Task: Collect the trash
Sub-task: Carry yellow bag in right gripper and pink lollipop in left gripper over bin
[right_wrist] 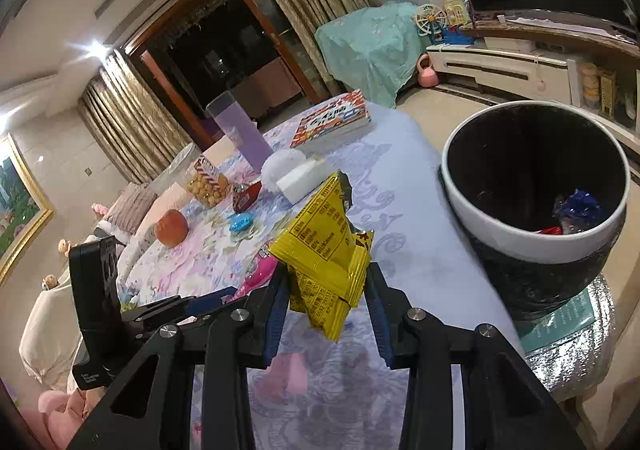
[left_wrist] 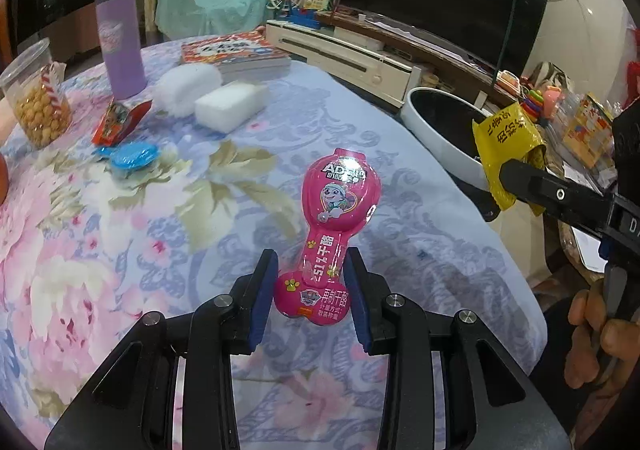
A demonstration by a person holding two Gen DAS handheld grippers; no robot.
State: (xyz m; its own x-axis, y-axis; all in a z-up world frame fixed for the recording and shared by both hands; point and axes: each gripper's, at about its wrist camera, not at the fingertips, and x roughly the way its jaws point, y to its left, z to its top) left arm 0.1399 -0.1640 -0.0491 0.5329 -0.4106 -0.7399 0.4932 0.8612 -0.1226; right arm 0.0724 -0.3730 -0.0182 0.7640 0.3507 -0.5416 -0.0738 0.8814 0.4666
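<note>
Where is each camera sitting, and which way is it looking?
Left wrist: sits on the left gripper, looking along its fingers over the table; the gripper holds a pink wrapper, and the right gripper and a hand show at the right.
Right wrist: sits on the right gripper, looking across the table toward the bin; it holds a yellow wrapper, and the left gripper's body shows at the left.
Both see the table, bin, both wrappers, purple cup and book.

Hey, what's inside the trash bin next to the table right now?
Inside the trash bin, a crumpled blue wrapper and a red scrap lie against the near wall. The black liner shadows the rest, and the rim hides the near bottom.
</note>
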